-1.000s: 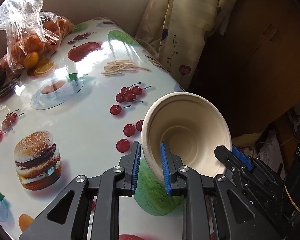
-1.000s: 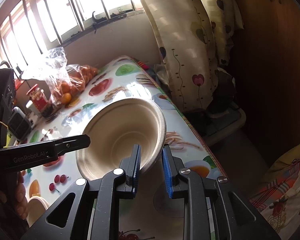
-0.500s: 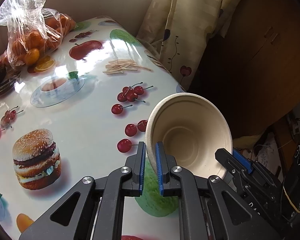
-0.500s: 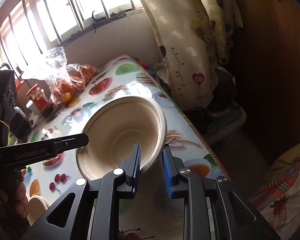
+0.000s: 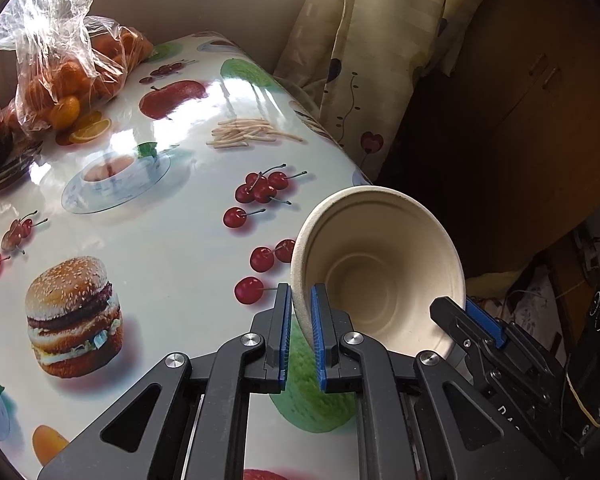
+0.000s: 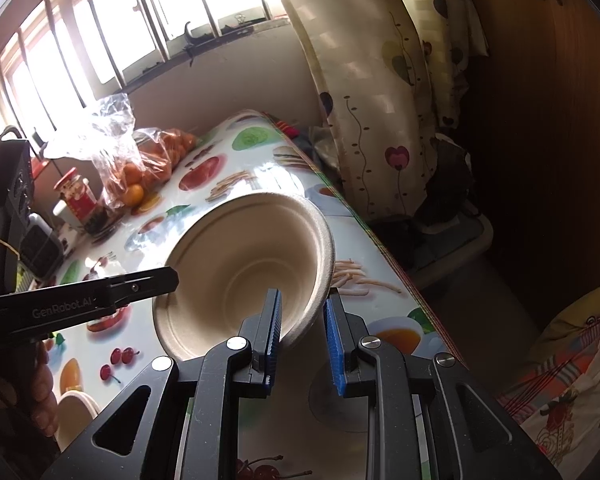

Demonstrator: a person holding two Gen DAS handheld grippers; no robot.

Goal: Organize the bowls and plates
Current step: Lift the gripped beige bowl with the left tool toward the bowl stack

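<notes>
A beige paper bowl (image 5: 380, 272) hangs tilted over the right side of the printed tablecloth (image 5: 160, 220), held from both sides. My left gripper (image 5: 300, 312) is shut on the bowl's left rim, one blue pad inside and one outside. In the right wrist view the same bowl (image 6: 244, 272) opens toward the camera, and my right gripper (image 6: 302, 316) is shut on its right rim. The left gripper's black finger (image 6: 156, 280) reaches the opposite rim there. A second beige bowl (image 6: 74, 412) sits on the table at the lower left, partly hidden.
A clear bag of oranges (image 5: 72, 80) and a red-lidded jar (image 6: 78, 196) stand at the back of the table near the barred window. The table's right edge (image 6: 380, 248) drops off beside a patterned curtain (image 6: 380, 100) and a dark wooden cabinet (image 5: 520, 120). A person's hand (image 6: 40, 392) holds the left gripper.
The left gripper's jaws have closed onto the bowl's rim. The bowl and the right gripper have stayed almost where they were.
</notes>
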